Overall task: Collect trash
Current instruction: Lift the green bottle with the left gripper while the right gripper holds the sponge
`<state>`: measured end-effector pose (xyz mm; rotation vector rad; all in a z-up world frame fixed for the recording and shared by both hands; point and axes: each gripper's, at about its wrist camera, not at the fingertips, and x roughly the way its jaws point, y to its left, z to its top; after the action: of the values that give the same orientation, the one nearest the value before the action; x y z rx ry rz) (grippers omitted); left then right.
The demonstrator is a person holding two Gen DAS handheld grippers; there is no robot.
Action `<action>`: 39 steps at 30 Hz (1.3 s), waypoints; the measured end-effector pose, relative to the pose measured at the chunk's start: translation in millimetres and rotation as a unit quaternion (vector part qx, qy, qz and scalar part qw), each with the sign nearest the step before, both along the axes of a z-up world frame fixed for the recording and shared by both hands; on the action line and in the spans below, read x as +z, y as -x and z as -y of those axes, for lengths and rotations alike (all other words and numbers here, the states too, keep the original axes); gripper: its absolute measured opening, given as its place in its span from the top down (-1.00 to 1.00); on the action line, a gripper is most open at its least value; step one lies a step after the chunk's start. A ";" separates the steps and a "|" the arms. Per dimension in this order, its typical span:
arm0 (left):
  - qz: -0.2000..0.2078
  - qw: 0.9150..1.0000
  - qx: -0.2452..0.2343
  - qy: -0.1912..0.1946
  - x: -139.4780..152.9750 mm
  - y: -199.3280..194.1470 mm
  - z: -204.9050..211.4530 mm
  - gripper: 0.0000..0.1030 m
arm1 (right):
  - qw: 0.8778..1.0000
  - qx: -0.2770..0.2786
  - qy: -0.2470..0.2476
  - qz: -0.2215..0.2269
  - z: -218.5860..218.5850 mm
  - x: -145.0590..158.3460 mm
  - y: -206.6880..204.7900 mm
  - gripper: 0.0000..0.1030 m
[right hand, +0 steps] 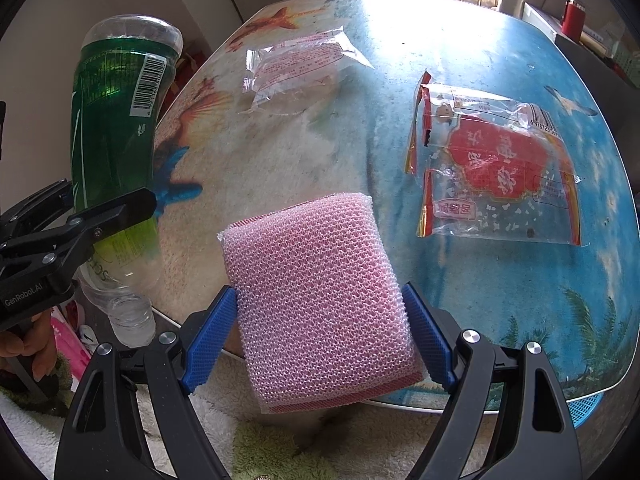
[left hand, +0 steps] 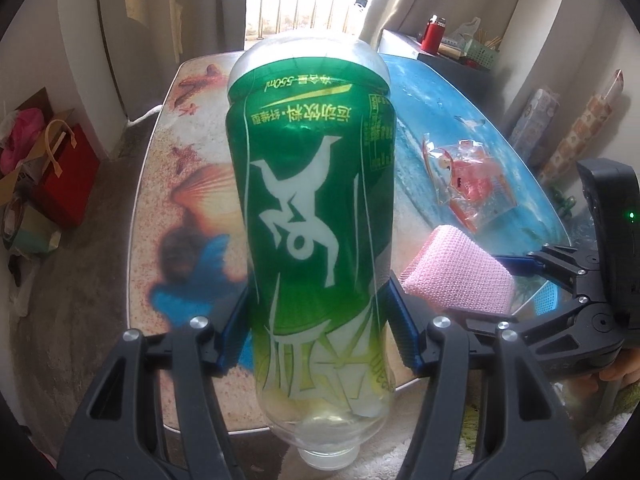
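Left wrist view: the left gripper (left hand: 320, 332) pinches an empty green-labelled bottle (left hand: 312, 200) across its lower body, blue pads pressed on both sides. The bottle is upside down, its uncapped neck at bottom centre, and its body fills the middle of the frame, hiding much of the table (left hand: 176, 184) behind it. At right the right gripper (left hand: 460, 276) shows only in part, with fingertips of the holding hand (left hand: 620, 368) at the frame edge.

Right wrist view: the right gripper (right hand: 320, 336) clamps a pink mesh sponge (right hand: 316, 300), which covers the table's near edge. Two wrappers lie on the table: a clear one (right hand: 296, 68) at upper centre, its print too faint to read, and a red-printed one (right hand: 496, 172) at right. The bottle (right hand: 116, 128) stands tilted at upper left.
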<state>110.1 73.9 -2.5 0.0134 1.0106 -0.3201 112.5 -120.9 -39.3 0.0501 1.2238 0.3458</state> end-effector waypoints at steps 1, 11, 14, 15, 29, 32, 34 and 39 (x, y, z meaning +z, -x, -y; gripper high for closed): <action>-0.002 1.000 -0.008 -0.002 -1.2 -1.2 4.3 -0.13 | 1.000 -0.003 0.000 0.000 0.9 0.0 1.5 -0.57; -0.012 0.998 -0.061 -0.019 -18.8 -6.2 44.8 -0.14 | 0.999 -0.054 -0.002 -0.001 34.0 4.1 18.3 -0.57; -0.014 0.997 -0.075 -0.022 -24.0 -5.4 56.0 -0.14 | 0.997 -0.074 -0.001 -0.004 46.6 3.4 23.6 -0.57; -0.016 0.997 -0.078 -0.024 -25.8 -6.2 59.7 -0.14 | 0.997 -0.080 -0.003 -0.004 49.7 3.3 24.6 -0.57; -0.053 0.995 -0.082 -0.035 -46.2 -6.8 70.5 -0.15 | 0.995 -0.097 -0.011 -0.024 60.8 -7.3 22.5 -0.65; -0.059 0.995 -0.076 -0.033 -49.8 -6.6 70.5 -0.12 | 0.995 -0.095 -0.012 -0.025 59.7 -8.7 19.4 -0.65; -0.061 0.995 -0.075 -0.033 -49.7 -6.8 70.6 -0.12 | 0.995 -0.093 -0.013 -0.026 59.5 -9.3 19.5 -0.65; -0.059 0.995 -0.074 -0.039 -49.7 -5.4 72.2 -0.11 | 0.996 -0.089 -0.011 -0.023 58.2 -8.6 22.2 -0.63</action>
<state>115.5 1.8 -52.2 0.1414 1.1413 -0.4205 90.2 -179.2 -47.9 0.1852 1.2511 0.2032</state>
